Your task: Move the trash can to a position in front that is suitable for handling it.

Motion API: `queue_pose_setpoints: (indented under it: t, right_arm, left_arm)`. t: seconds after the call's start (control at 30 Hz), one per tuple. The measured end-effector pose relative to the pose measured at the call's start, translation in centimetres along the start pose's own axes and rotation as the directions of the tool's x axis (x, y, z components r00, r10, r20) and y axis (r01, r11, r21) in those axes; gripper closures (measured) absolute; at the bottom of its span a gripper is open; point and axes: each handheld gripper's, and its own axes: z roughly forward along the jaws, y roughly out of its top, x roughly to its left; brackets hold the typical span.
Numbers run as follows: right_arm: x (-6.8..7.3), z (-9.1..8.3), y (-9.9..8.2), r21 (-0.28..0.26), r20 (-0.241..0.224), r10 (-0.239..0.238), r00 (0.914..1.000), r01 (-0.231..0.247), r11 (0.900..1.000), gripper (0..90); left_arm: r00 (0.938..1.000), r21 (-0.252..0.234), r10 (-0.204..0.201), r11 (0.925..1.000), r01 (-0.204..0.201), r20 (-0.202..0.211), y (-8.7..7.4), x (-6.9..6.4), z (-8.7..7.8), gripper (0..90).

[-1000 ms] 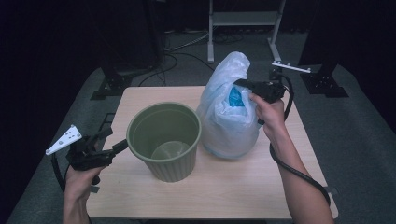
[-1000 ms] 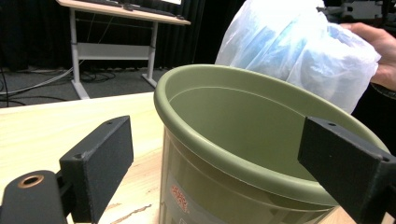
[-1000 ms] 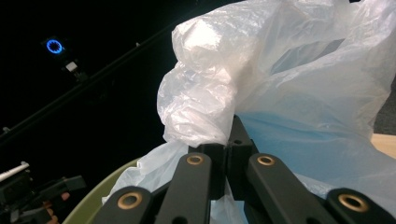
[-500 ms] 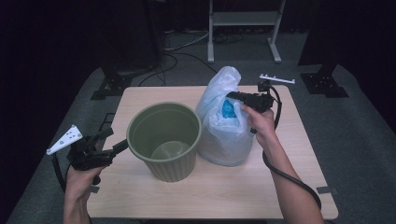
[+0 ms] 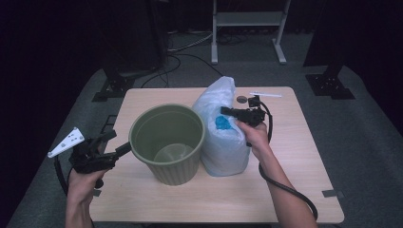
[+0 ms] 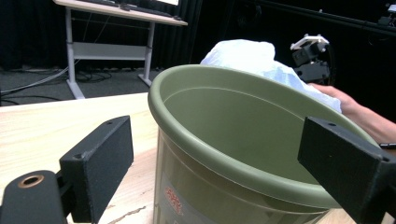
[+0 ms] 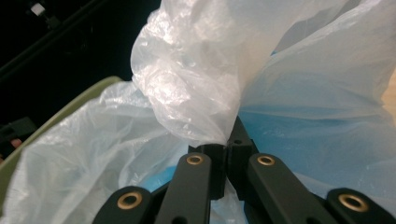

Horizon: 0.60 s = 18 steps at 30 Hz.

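A green ribbed bin [image 5: 167,144] stands in the middle of the wooden table [image 5: 294,156], with nothing inside it that I can see. Right against it on the right stands a full white plastic bag [image 5: 222,137] with something blue showing through. My right gripper [image 5: 223,111] is shut on the bag's gathered plastic near its top [image 7: 205,116]. My left gripper [image 5: 119,142] is open at the table's left edge, level with the bin's rim [image 6: 224,158], one jaw to each side of it in the left gripper view.
A small dark disc [image 5: 242,99] and a thin white stick [image 5: 266,95] lie on the table behind the bag. Metal stand legs [image 5: 247,28] and cables [image 5: 190,47] are on the floor beyond the table.
My right gripper has moved left and down with the bag's top in it, so the bag now leans against the bin. The left gripper has stayed put.
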Motion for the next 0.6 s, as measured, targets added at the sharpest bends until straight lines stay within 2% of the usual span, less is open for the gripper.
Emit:
queue_pose_setpoints:
  t: [0.3,0.4,0.53,0.6]
  right_arm:
    - [-0.5,1.3,-1.5,0.049,0.0,-0.004,1.0,0.004,0.9988,89.2]
    - [-0.6,1.7,-1.9,0.072,0.003,-0.006,1.0,0.006,0.9974,88.6]
    - [-0.8,1.7,-2.2,0.094,0.008,-0.012,0.9999,0.011,0.9955,87.1]
    - [-1.0,1.6,-2.3,0.093,-0.005,-0.01,0.9999,0.01,0.9956,84.1]
  left_arm:
    - [1.0,0.002,0.0,1.0,0.0,0.002,0.0,0.0,-0.1,9.2]
    - [0.9998,0.004,0.004,1.0,-0.004,0.02,-0.1,-0.1,0.0,9.2]
    - [0.9996,0.012,0.014,0.9998,-0.014,0.026,0.0,-0.3,0.1,9.2]
    - [0.9996,0.013,0.013,0.9998,-0.013,0.026,-0.1,-0.3,0.2,9.2]
